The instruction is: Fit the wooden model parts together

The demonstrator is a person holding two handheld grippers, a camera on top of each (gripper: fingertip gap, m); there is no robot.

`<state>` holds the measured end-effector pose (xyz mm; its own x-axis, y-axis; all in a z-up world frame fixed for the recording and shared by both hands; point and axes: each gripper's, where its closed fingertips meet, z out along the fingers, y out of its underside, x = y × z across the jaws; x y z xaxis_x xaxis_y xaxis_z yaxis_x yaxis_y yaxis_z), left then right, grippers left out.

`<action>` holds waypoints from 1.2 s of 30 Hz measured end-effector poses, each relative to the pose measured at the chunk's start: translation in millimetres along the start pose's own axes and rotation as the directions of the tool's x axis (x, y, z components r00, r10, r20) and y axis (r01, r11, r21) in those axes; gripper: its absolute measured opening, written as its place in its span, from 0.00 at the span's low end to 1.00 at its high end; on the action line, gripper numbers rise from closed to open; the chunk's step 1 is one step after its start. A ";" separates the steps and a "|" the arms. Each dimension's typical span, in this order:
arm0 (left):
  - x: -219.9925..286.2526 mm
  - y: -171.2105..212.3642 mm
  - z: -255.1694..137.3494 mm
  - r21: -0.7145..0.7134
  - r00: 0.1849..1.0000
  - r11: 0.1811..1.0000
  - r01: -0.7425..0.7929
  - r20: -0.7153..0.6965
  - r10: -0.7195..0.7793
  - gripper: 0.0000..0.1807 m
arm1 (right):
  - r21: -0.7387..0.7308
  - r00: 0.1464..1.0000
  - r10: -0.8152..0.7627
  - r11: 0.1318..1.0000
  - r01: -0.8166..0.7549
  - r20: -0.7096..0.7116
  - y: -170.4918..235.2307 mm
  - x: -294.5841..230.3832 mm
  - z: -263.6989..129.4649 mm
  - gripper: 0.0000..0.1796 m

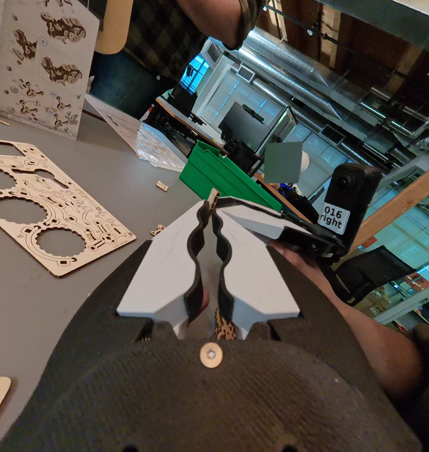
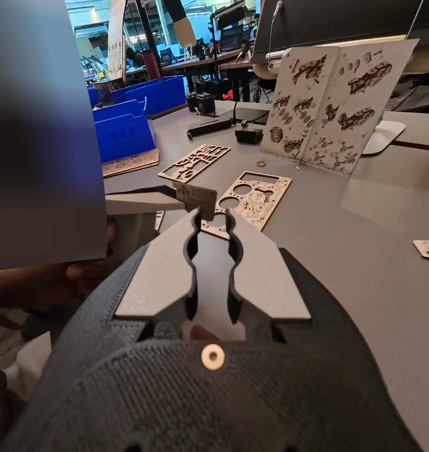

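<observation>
My left gripper [image 1: 209, 208] is shut on a small flat wooden part [image 1: 214, 197] that sticks up past its tips. In the right wrist view the same part [image 2: 198, 198] is a slotted rectangular plate held by the left gripper [image 2: 181, 199], which comes in from the left. My right gripper [image 2: 213, 214] is open. The plate's lower corner lies by its left fingertip [image 2: 196, 215]. In the left wrist view the right gripper [image 1: 245, 212] comes in from the right with its tips right at the part. Both are held above the grey table [image 2: 331, 244].
A punched-out wooden sheet [image 1: 49, 208] lies flat on the table, also seen in the right wrist view [image 2: 255, 195], with a second sheet [image 2: 194, 159] behind. An instruction booklet [image 2: 331, 105] stands upright. Blue bins [image 2: 125, 132], a green bin [image 1: 220, 171] and loose small parts [image 1: 162, 186] lie around.
</observation>
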<state>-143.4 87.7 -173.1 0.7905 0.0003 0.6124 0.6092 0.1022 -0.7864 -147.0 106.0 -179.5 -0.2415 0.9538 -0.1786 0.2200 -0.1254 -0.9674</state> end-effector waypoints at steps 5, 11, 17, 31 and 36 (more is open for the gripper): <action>2.7 1.0 0.8 -0.004 1.000 1.000 0.006 -0.012 -0.006 0.01 | -0.016 0.999 -0.005 1.000 0.005 0.035 3.8 -4.8 1.9 0.05; -0.4 1.4 0.9 -0.006 0.999 0.999 0.033 -0.010 -0.034 0.01 | -0.026 0.998 0.020 0.999 -0.019 0.055 4.8 -4.0 2.4 0.05; -5.0 4.2 1.4 -0.019 0.994 0.994 0.109 -0.017 -0.110 0.01 | -0.042 0.975 0.166 0.986 -0.162 0.145 8.9 -2.8 2.7 0.04; -25.7 7.8 -0.7 -0.036 0.951 0.950 0.310 0.021 -0.309 0.01 | -0.106 0.911 -0.412 0.905 0.412 0.023 16.1 2.0 3.5 0.08; -27.7 16.6 1.1 -0.121 0.972 0.965 0.233 0.063 -0.227 0.01 | -0.188 0.629 -0.778 0.615 0.766 0.017 25.7 -8.0 4.0 0.07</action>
<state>-155.3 90.5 -203.1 0.6264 0.0395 0.7785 0.7795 -0.0218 -0.6260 -143.2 94.1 -203.7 -0.3392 0.6924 0.6368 0.1279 0.7046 -0.6980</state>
